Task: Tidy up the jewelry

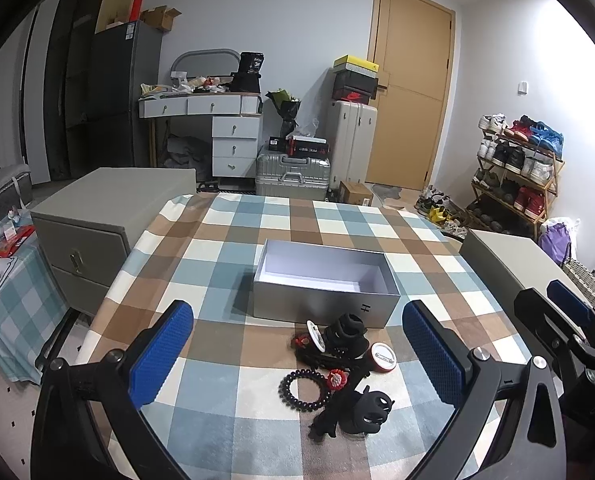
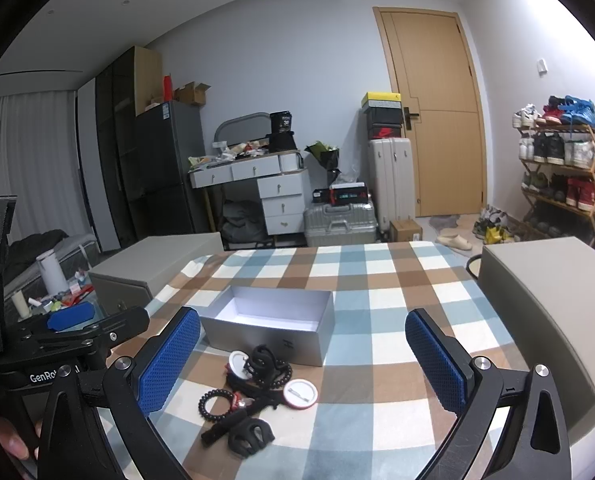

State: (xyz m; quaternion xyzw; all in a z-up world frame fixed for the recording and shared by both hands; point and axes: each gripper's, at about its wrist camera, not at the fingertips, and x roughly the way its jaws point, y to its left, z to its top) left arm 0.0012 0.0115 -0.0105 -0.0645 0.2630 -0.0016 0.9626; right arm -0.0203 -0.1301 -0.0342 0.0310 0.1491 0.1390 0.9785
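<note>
Both my wrist feeds are evenly lit and slightly cool, with the strongest light washing in from the right, where the wall [image 1: 569, 40] blows out to near white. Shadows are soft; the box [image 1: 325, 284] throws a faint one to its left on the checked cloth [image 1: 217, 380]. Fisheye bending curves the door [image 2: 441, 112] and far furniture, and black vignette fills the corners. Focus holds sharp near and far; I see no motion blur.
</note>
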